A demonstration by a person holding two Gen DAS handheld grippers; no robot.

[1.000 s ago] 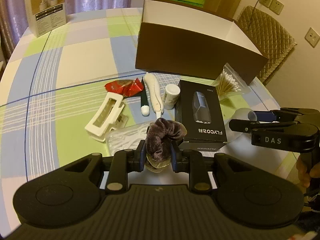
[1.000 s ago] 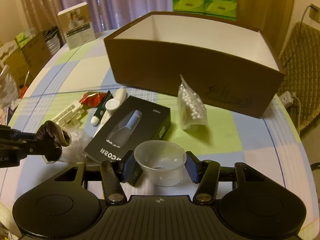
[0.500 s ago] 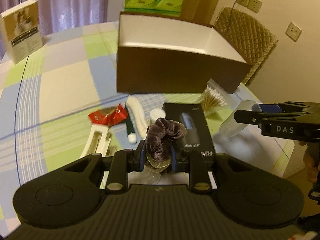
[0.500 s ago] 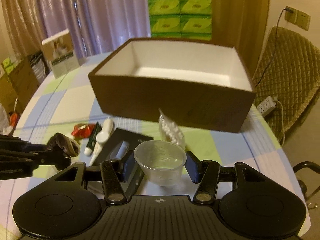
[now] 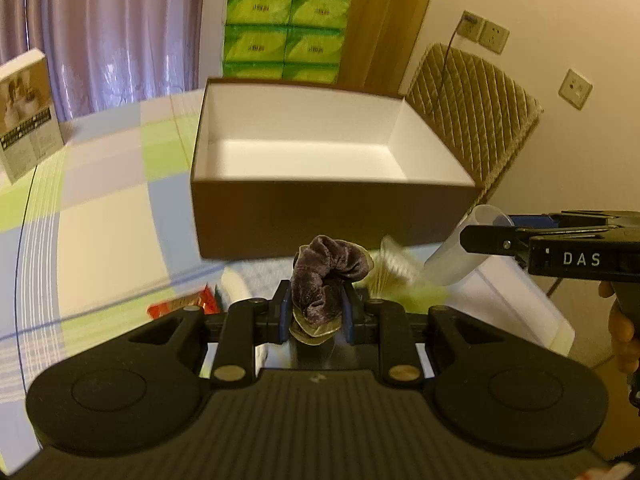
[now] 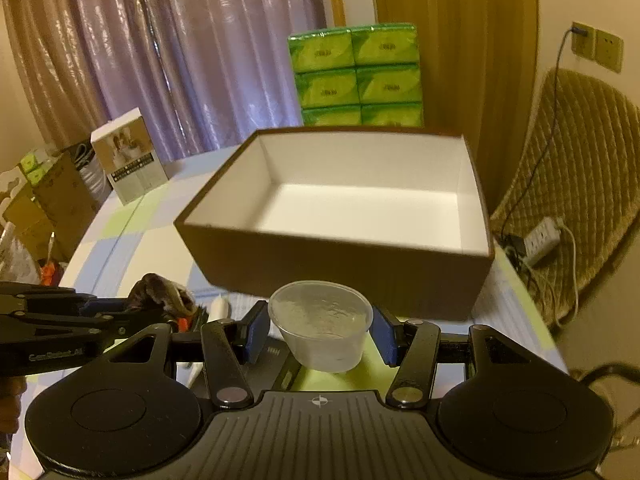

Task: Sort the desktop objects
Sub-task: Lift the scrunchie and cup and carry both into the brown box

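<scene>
Behind the checked table (image 5: 100,220) edge the brown box (image 6: 340,268) stands open; my left gripper (image 5: 315,312) clamps the scrunchie (image 5: 324,276), my right gripper (image 6: 320,330) the plastic cup (image 6: 320,324).

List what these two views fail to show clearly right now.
- Left wrist view: items on the table below the scrunchie are motion-blurred and largely hidden behind the left hand-held gripper.
- Right wrist view: the clear plastic cup and right hand-held gripper cover the table in front of the brown box.
- Both views: the box floor next to its front wall is hidden by that wall.
</scene>
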